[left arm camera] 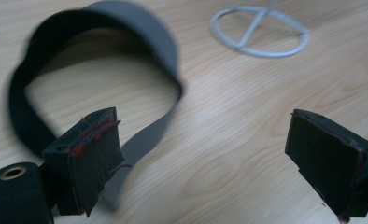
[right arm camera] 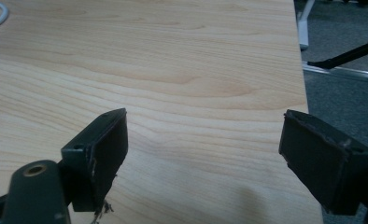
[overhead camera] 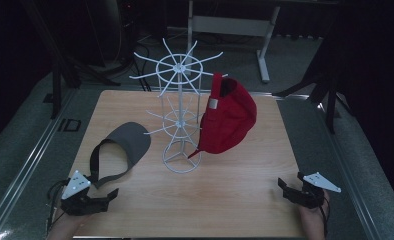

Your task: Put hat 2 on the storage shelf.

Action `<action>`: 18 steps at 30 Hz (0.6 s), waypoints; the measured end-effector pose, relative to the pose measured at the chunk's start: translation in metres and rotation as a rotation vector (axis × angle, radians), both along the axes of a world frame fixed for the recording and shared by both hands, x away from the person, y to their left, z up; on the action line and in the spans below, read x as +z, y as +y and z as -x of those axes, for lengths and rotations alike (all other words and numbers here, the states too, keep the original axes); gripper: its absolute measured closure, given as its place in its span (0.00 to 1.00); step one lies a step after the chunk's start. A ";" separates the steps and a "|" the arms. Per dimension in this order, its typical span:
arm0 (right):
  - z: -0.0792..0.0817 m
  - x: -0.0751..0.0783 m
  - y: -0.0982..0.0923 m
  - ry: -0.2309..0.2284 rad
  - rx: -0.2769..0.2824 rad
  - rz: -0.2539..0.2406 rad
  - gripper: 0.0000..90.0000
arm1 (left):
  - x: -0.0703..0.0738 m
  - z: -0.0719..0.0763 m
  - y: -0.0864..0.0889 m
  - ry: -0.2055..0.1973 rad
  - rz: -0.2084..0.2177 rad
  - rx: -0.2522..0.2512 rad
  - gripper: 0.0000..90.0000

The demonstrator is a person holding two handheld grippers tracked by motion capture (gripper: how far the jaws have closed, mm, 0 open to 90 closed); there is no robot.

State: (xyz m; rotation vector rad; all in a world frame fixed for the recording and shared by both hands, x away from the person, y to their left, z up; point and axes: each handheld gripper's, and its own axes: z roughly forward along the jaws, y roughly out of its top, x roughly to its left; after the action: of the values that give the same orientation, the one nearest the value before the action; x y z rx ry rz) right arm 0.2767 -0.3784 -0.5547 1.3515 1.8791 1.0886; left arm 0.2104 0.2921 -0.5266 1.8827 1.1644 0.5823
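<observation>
The table (overhead camera: 235, 210) carries a white wire rack (overhead camera: 181, 115) at its centre; a red cap (overhead camera: 228, 117) hangs on the rack's right side from an upper arm, well clear of the tabletop. There are no containers on the table; the rack is the only holder, and the red cap is all it holds, with the other arms bare. The grey visor (overhead camera: 120, 150) lies flat on the table left of the rack base, near it but apart, strap loop toward me. My left gripper (left arm camera: 205, 154) sits low at the near left corner with jaws spread wide and nothing between them; in the left gripper view the visor strap runs just past the left jaw, and I cannot tell whether it touches the pad. My right gripper (right arm camera: 203, 154) rests at the near right corner, jaws likewise spread and empty, over bare wood close to the table's right edge. Risk assessment, as I judge it: closing the left jaws on the thin strap alone may let the visor swing or slip free; a low approach may push the visor across the wood instead of pinching it; lifting toward the rack may snag an arm, tip the light rack, or knock the red cap off
</observation>
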 end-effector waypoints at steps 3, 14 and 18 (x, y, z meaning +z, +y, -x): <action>0.000 0.000 0.000 -0.004 -0.006 0.003 0.18 | -0.006 0.000 0.012 0.023 -0.023 0.072 0.13; 0.001 0.000 0.001 -0.017 0.001 0.012 0.18 | -0.023 -0.021 0.029 0.096 -0.038 0.149 0.16; 0.000 0.000 0.001 -0.015 0.004 0.014 0.18 | -0.027 -0.029 0.025 0.120 -0.052 0.130 0.17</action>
State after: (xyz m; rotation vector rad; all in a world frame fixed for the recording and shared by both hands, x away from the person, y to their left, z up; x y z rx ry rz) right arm 0.2762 -0.3772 -0.5547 1.3286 1.8757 1.0823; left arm 0.2396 0.3171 -0.5534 1.9182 1.3694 0.5821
